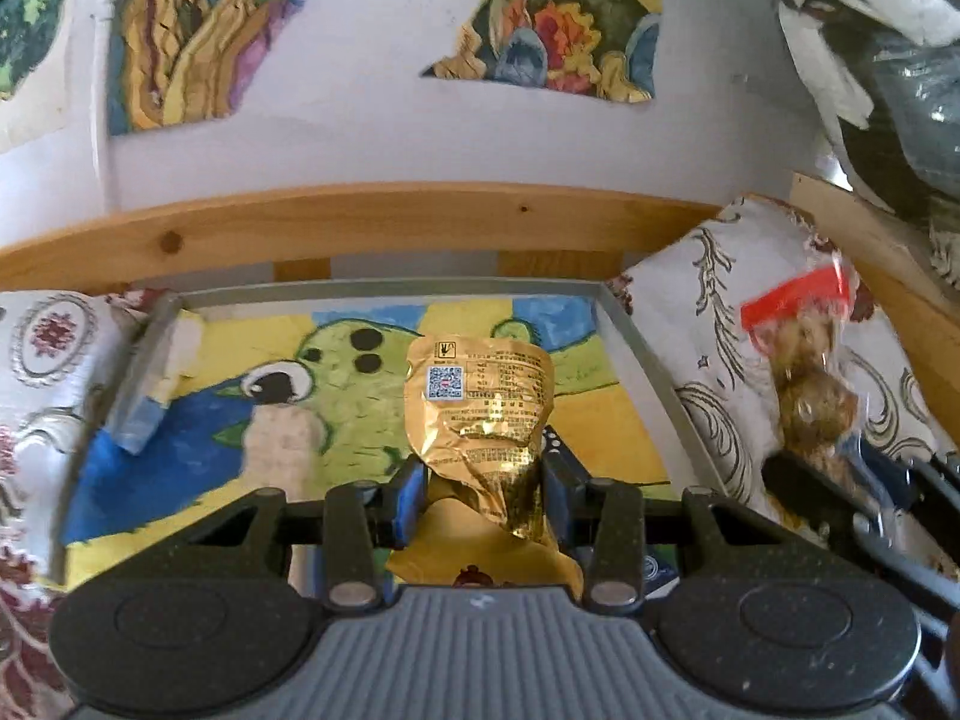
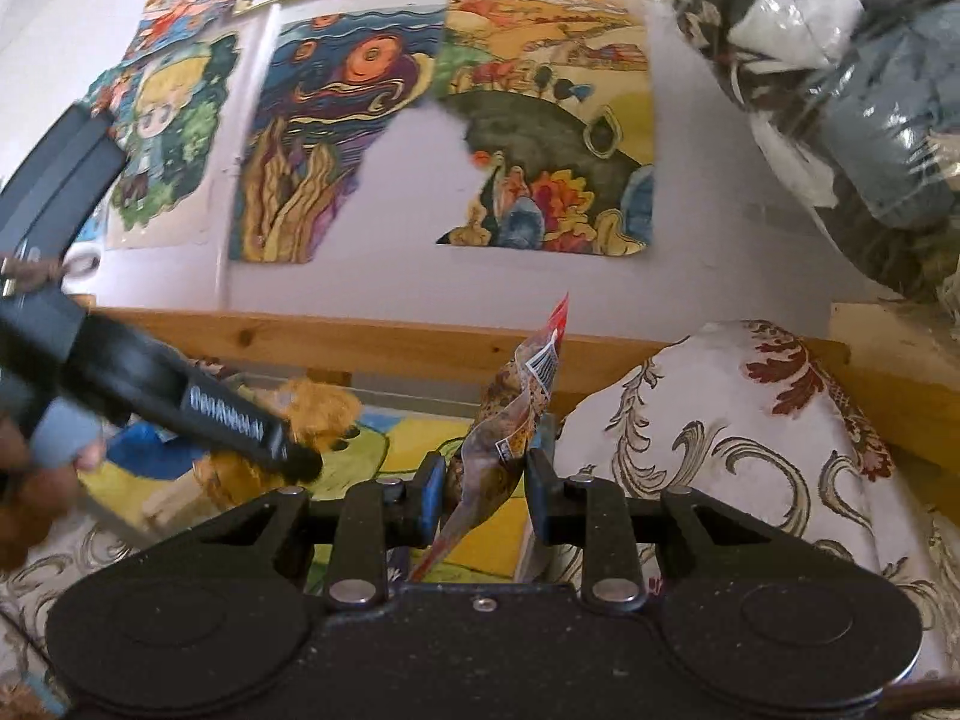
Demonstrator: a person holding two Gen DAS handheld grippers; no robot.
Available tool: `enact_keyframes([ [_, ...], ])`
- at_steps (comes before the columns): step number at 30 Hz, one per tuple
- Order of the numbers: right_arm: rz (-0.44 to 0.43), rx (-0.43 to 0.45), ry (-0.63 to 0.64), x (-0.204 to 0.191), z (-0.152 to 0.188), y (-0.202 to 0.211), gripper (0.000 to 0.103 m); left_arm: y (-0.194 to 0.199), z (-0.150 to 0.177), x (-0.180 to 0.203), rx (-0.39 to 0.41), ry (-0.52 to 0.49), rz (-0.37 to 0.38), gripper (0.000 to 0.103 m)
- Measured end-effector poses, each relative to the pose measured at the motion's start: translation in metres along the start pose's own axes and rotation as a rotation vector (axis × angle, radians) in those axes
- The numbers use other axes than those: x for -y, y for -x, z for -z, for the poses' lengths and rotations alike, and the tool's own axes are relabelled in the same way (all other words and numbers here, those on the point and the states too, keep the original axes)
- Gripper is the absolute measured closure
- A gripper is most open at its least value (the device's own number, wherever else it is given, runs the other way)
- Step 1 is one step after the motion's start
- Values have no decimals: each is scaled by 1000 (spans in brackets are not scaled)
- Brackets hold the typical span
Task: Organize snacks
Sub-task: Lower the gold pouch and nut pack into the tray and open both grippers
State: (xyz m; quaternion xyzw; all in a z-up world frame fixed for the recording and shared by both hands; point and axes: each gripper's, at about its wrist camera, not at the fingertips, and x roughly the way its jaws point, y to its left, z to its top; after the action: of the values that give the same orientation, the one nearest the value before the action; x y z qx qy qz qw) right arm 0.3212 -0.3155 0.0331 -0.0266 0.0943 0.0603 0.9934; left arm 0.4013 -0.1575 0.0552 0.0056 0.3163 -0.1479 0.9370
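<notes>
Left gripper [image 1: 485, 495] is clamped on a gold foil snack packet [image 1: 480, 402], held over the near edge of the tray [image 1: 636, 348]. Right gripper [image 2: 485, 495] pinches a clear red-topped snack bag [image 2: 510, 432] by its lower part, above the tray's right edge.

Risk: both grips are on crumpled film, so either pack could slip or twist out if swung; the red-topped bag stands tall and floppy, likely to tip. The grippers are close together and could collide.

The tray's painted floor looks nearly bare; a small white-blue block [image 1: 156, 384] leans at its left wall. Beyond: wooden headboard [image 1: 360, 222].
</notes>
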Motion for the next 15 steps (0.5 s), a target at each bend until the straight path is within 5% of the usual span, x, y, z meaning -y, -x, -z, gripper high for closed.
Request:
enact_keyframes([
  [15,-33,-32,-2,3,27,-38,73,-42,23,-10,-72,12,-55,58],
])
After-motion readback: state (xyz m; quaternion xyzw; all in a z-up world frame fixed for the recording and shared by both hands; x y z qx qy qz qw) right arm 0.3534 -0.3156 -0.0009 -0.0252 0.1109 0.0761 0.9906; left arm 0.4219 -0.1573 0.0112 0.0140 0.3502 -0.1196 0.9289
